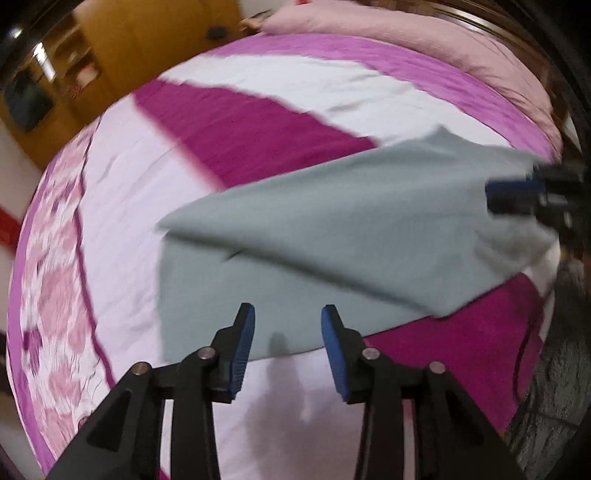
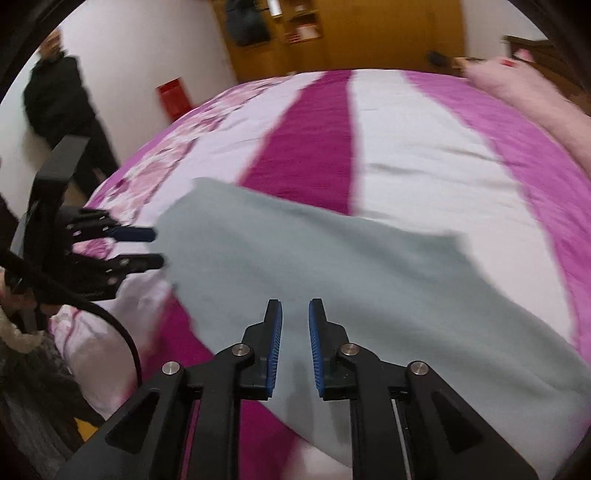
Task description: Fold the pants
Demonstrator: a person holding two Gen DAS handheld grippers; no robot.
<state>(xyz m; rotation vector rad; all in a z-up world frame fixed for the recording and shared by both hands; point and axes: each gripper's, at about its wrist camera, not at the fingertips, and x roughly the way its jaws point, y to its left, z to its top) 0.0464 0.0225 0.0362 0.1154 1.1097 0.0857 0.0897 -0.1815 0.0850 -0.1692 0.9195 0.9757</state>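
Observation:
The grey-green pants (image 1: 332,236) lie on the bed, with a folded flap lying slantwise over the lower layer. My left gripper (image 1: 288,314) hovers above their near edge, its blue pads apart and nothing between them. At the right edge of the left wrist view, my right gripper (image 1: 513,195) sits by the pants' far corner. In the right wrist view the pants (image 2: 369,280) spread under my right gripper (image 2: 295,306), whose pads stand a narrow gap apart and pinch no cloth. My left gripper (image 2: 151,247) shows at the left, just beside the pants' left edge, open.
The bed quilt (image 2: 406,147) has magenta, white and pink stripes and a floral border (image 1: 55,295). Pink pillows (image 1: 406,33) lie at its head. A wooden wardrobe (image 2: 351,37) stands behind it. A person in dark clothes (image 2: 62,103) stands by the wall, near a red panel (image 2: 173,96).

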